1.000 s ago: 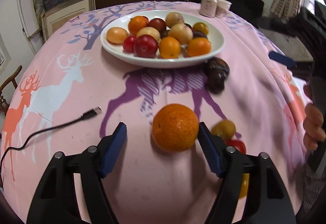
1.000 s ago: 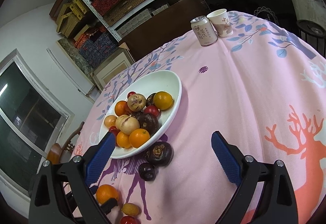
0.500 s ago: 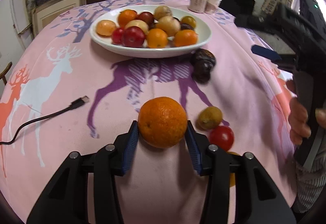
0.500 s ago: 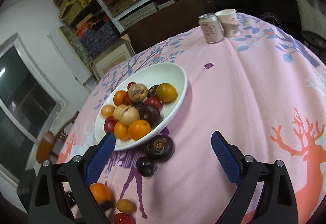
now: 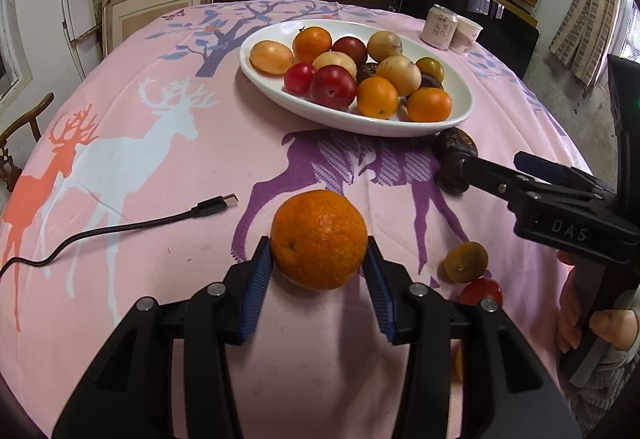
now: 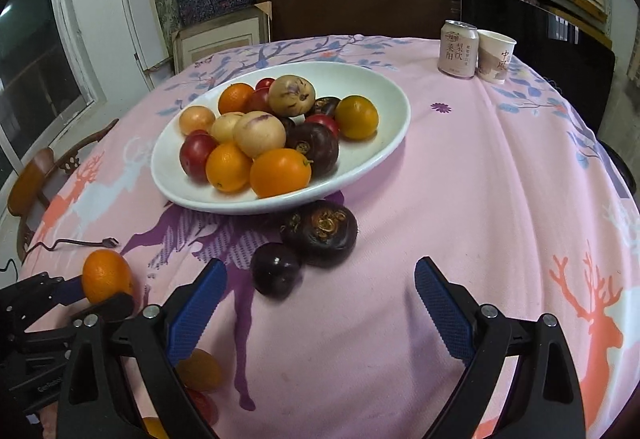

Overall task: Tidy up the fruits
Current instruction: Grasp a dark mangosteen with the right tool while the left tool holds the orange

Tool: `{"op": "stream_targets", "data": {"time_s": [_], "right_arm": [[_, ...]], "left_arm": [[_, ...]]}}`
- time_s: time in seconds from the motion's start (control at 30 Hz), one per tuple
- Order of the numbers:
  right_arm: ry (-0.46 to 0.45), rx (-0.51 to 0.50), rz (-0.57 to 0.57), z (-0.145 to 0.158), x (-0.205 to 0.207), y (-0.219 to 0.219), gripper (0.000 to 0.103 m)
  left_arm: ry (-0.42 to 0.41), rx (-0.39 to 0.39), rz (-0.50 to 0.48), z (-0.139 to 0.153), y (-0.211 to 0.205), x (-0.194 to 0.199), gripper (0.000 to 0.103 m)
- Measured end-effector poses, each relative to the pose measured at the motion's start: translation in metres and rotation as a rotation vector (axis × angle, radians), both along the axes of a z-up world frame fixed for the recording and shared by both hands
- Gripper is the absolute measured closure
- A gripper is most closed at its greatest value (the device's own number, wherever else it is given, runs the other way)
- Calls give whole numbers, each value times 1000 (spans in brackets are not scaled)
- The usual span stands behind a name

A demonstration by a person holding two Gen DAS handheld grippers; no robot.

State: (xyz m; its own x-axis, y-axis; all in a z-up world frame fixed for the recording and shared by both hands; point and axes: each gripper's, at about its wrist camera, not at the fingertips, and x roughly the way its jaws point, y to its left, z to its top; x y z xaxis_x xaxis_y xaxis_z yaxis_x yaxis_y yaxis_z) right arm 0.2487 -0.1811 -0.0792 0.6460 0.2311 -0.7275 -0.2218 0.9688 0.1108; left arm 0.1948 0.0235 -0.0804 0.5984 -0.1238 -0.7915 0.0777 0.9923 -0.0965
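Observation:
My left gripper [image 5: 319, 271] is shut on a large orange [image 5: 319, 239] and holds it above the pink cloth; the orange also shows in the right wrist view [image 6: 106, 275]. A white oval plate [image 5: 464, 107] holds several fruits. My right gripper [image 6: 320, 289] is open and empty, just short of a small dark plum [image 6: 275, 274] and a dark mangosteen [image 6: 320, 232] beside the plate [image 6: 396, 119]. A brownish small fruit [image 5: 466, 262] and a red tomato [image 5: 480, 291] lie on the cloth to the right of the held orange.
A black USB cable [image 5: 132, 225] lies on the cloth at left. A drink can [image 6: 458, 49] and a paper cup [image 6: 496, 57] stand at the far right of the round table. Shelves and boxes are behind. A wooden chair [image 6: 36, 179] stands at left.
My left gripper closed on the orange and lifted it. My right gripper moved in toward the dark fruits in front of the plate, still open.

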Motion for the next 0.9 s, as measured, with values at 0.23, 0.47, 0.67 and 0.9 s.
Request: {"op": "stream_targets", "data": {"time_s": [0.23,0.47,0.67,0.9], "right_arm": [[13,45,31,-2,-2,1,42],[85,69,91,-14,1,12,63],[81,89,87,-12,3,13,63],[104,129,76,-13,11,13,62]], "left_arm": [[12,-13,-1,-2,2,3,58],[18,-14,0,-3,2,7,58],[16,-3,0,-3,1,6,58],[13,14,-1,-4,-2,6,57]]}}
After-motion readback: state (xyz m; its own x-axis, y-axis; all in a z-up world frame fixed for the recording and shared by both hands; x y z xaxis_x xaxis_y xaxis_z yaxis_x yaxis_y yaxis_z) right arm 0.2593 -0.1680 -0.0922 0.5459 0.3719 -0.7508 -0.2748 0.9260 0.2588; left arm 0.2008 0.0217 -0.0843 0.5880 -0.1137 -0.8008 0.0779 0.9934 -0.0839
